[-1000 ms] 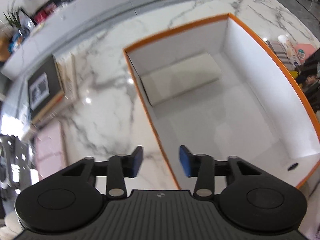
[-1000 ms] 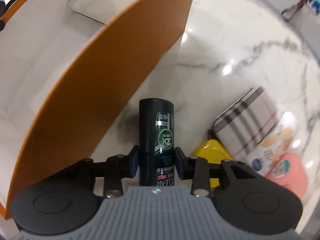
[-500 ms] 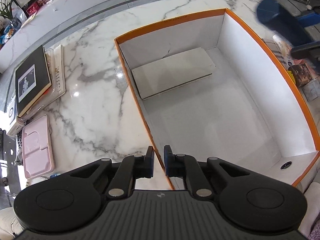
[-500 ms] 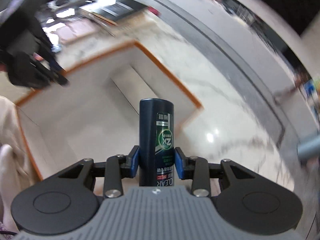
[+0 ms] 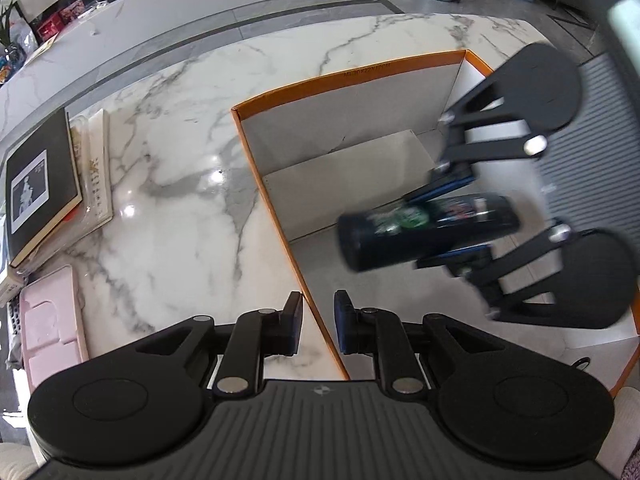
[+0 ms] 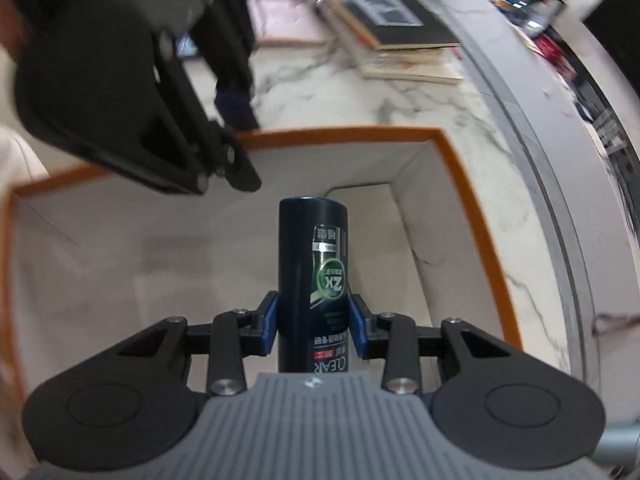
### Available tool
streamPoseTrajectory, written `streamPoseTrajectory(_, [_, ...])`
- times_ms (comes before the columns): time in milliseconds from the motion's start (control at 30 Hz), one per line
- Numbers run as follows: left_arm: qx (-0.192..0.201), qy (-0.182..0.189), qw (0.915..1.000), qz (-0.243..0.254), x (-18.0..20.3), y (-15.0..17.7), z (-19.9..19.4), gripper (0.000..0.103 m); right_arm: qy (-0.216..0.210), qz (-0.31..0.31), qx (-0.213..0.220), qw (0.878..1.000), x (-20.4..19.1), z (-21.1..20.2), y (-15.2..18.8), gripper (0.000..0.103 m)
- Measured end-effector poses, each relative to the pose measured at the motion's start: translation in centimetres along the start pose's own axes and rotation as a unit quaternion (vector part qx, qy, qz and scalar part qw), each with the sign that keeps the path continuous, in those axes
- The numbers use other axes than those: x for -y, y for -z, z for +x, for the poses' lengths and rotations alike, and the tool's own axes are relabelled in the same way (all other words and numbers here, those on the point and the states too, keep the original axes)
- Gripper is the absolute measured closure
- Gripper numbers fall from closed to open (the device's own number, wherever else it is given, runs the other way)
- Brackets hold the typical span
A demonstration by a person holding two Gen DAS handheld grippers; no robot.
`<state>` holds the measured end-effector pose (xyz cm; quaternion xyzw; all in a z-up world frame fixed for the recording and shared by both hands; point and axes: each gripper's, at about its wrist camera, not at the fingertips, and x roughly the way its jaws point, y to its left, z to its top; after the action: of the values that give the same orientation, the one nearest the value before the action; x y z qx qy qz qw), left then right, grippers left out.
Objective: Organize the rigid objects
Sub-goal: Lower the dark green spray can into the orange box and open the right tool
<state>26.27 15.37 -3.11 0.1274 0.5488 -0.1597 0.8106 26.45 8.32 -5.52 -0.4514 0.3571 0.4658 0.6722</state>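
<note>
An orange box (image 5: 352,76) with a white inside stands open on the marble counter; a flat white insert (image 5: 348,184) lies at its far end. My left gripper (image 5: 318,326) straddles the box's near left wall (image 5: 288,240), its pads close on either side of it. My right gripper (image 6: 314,326) is shut on a dark blue bottle (image 6: 314,280) and holds it above the inside of the box (image 6: 452,168). The bottle (image 5: 428,232) and right gripper (image 5: 452,220) also show in the left wrist view, over the box's right half.
A stack of books (image 5: 44,188) and a pink tray (image 5: 50,324) lie on the counter left of the box. The books (image 6: 396,28) also show beyond the box in the right wrist view. A grey counter edge (image 6: 560,184) runs past the box.
My right gripper has carried the bottle from the counter beside the box to above its inside. My left gripper's pads have closed in on the box's left wall.
</note>
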Motion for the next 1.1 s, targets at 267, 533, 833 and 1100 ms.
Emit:
streamPoseTrajectory(267, [0.009, 0.014, 0.9999, 0.003, -0.4, 0.3, 0.3, 0.084, 0.031, -0.093, 0.009, 0.995, -1.4, 3.2, -0.3, 0.066])
streamPoseTrajectory(533, [0.015, 0.016, 0.9998, -0.003, -0.3, 0.3, 0.4, 0.084, 0.041, -0.099, 0.017, 0.994, -1.6, 2.8, 0.4, 0.068])
streamPoseTrajectory(833, [0.018, 0.005, 0.9998, -0.002, 0.2, 0.5, 0.4, 0.084, -0.002, 0.016, -0.019, 1.000, 1.4, 1.6, 2.0, 0.070])
streamPoseTrajectory(1100, [0.011, -0.004, 0.9999, 0.005, 0.5, 0.7, 0.3, 0.084, 0.012, 0.028, -0.014, 0.999, 0.8, 1.3, 3.7, 0.078])
